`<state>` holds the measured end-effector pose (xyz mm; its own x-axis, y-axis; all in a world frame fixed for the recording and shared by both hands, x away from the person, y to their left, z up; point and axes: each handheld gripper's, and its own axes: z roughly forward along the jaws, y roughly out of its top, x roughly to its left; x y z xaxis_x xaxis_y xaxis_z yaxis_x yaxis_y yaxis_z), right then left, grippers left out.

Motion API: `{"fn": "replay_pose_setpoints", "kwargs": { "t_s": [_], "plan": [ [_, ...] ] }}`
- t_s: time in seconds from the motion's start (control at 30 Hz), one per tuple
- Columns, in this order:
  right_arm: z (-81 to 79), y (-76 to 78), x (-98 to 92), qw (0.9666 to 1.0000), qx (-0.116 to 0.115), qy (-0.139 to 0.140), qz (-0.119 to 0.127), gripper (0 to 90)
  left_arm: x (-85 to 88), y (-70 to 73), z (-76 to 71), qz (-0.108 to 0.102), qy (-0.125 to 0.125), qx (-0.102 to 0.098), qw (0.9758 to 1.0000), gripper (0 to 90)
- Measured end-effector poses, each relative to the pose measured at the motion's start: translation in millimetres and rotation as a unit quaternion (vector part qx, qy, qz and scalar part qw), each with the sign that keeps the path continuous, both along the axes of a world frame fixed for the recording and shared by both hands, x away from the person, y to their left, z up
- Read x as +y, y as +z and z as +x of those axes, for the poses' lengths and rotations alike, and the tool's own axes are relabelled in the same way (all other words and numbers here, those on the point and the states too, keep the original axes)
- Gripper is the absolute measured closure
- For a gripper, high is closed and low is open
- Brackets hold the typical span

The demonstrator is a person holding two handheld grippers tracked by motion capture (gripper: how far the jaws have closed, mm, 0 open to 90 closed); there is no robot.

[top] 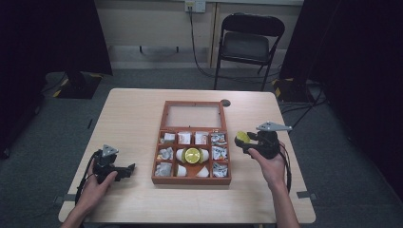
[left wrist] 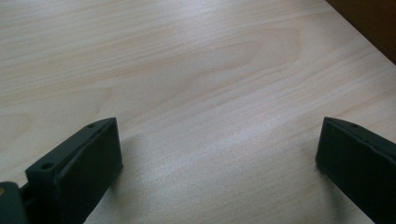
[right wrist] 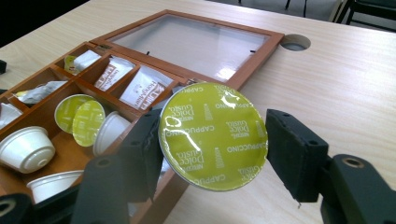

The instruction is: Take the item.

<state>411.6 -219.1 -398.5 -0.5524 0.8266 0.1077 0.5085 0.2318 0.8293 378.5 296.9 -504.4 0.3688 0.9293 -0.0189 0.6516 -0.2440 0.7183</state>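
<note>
High view is showing a pale wooden table (top: 133,114) with a wooden compartment box (top: 191,180) sitting near its middle, its glass-paned lid (top: 193,115) lying folded flat behind it so that every compartment is staying reachable from above. The back and side compartments are holding paper sachets (top: 201,137), while the middle column is holding white coffee capsules (top: 192,156), one of them showing a green foil top. That sorting is suggesting the box serves as a drinks organiser being filled or emptied one piece at a time.

To the right of the box, the right gripper (top: 243,139) is hovering just off the box's edge, clenched on a capsule with green foil (right wrist: 213,136). The right gripper view is showing the black pads pressing on the capsule's rim from both sides, the foil face turned toward the camera; gripping by the rim is probably keeping the thin foil from being dented.

At the left of the table, the left gripper (top: 127,169) is resting low, well apart from the box. The left gripper view is showing its jaws spread wide over bare wood with nothing between them, seemingly waiting out of the way.
</note>
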Motion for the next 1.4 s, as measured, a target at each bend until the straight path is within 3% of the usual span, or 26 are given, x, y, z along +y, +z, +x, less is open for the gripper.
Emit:
{"fn": "replay_pose_setpoints", "kwargs": {
  "t_s": [0.23,0.53,0.73,1.4],
  "plan": [
    [5.4,-10.4,-12.0,0.9997,0.017,-0.017,0.002,39.3,0.1,0.2,0.0,0.000,-0.001,0.001,1.0000,0.0],
    [16.0,-39.8,-24.6,0.9976,0.054,-0.044,0.000,39.3,0.0,0.0,0.0,0.000,0.000,0.000,1.0000,0.0],
    [21.9,-57.3,-23.8,0.9958,0.074,-0.051,-0.015,39.3,-0.1,0.1,-0.2,-0.001,0.000,0.001,1.0000,0.0],
    [29.6,-73.7,-18.0,0.9932,0.095,-0.052,-0.041,39.2,0.0,0.0,-0.2,-0.001,-0.001,0.001,1.0000,0.0]
  ]
}}
